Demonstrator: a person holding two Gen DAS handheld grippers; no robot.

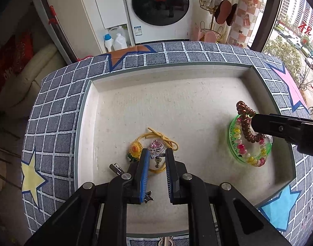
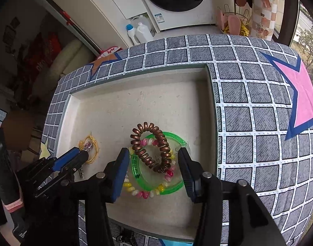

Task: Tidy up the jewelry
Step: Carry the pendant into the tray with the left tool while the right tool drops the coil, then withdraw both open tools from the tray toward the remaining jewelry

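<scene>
Risk of spillage: brown coil bracelet (image 2: 151, 147) leans half out of the green round dish (image 2: 172, 191) at the tray's (image 1: 177, 94) right, right claw (image 2: 154, 174) spread around it, touching nothing. Left claw (image 1: 157, 160) pinches the pink crystal brooch (image 1: 155, 147) narrowly; its yellow cord (image 1: 166, 139) could snag.

Home laundry corner: washing machine (image 1: 160, 6), detergent bottles (image 1: 115, 40), slippers rack (image 1: 214, 20).

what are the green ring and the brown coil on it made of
Green ring: looks like translucent glossy plastic; the tray shows through it. Brown coil: probably a plastic spiral hair tie with a coppery metallic sheen; could be metal, hard to tell.
</scene>
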